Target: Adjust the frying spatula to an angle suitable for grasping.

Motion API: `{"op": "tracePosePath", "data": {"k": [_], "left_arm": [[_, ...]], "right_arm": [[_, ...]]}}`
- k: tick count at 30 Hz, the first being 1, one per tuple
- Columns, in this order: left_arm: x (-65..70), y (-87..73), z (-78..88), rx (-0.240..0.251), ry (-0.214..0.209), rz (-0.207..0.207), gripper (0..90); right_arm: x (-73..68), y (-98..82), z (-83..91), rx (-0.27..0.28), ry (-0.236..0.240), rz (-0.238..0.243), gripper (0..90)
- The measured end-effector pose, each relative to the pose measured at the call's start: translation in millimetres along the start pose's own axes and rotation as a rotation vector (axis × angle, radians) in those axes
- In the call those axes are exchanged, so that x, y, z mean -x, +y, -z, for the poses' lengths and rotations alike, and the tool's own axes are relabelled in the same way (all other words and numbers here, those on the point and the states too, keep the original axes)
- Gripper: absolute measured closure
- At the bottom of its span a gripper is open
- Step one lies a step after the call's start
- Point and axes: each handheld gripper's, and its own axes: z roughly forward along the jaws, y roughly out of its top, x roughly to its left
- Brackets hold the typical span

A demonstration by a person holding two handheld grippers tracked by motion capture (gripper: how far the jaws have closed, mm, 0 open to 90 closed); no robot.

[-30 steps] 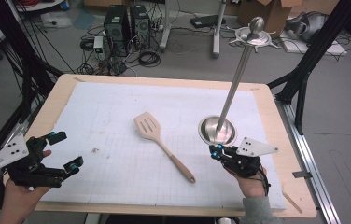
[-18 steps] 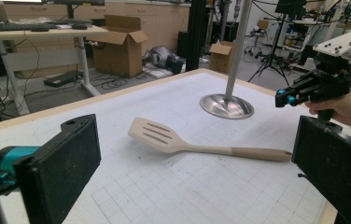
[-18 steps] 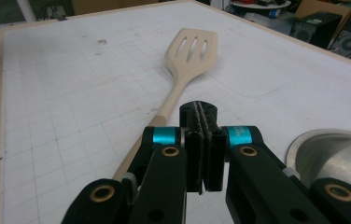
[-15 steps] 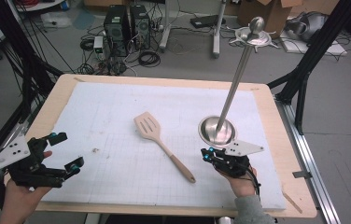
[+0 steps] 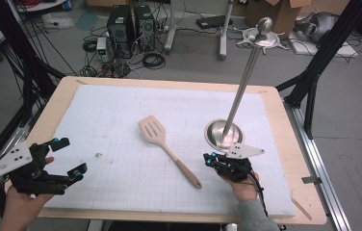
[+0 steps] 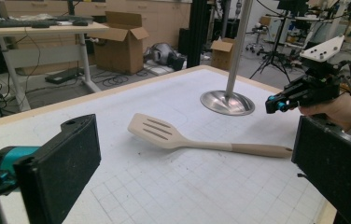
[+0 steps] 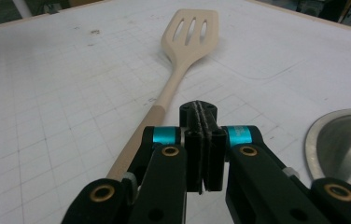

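**Spatula untouched on mat**

The beige slotted wooden spatula (image 5: 168, 149) lies flat mid-mat, near the steel round-based stand (image 5: 224, 134). Right gripper (image 5: 211, 160): clenched on nothing (just beside the handle end). Left gripper (image 5: 68, 157): released, well apart.

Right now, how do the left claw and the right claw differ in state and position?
The left claw has its jaws spread wide with nothing between them; the right claw's pads are pressed together, also with nothing between. The left sits near the table's left edge, well away from the spatula; the right sits just beside the spatula's handle end, near the stand's base. Both are hand-held, low over the mat.
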Motion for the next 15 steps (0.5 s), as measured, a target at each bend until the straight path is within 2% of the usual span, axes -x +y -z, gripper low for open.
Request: {"op": "tracePosePath", "data": {"k": [11, 15], "left_arm": [[1.0, -1.7, 0.7, -0.008, 0.005, 0.000, 1.7], [1.5, -2.3, 0.5, -0.013, 0.006, -0.001, 1.7]], "right_arm": [[-0.1, -2.5, -13.1, -0.024, 0.015, -0.013, 89.8], [0.2, -3.9, -16.6, -0.053, 0.016, -0.005, 89.8]]}}
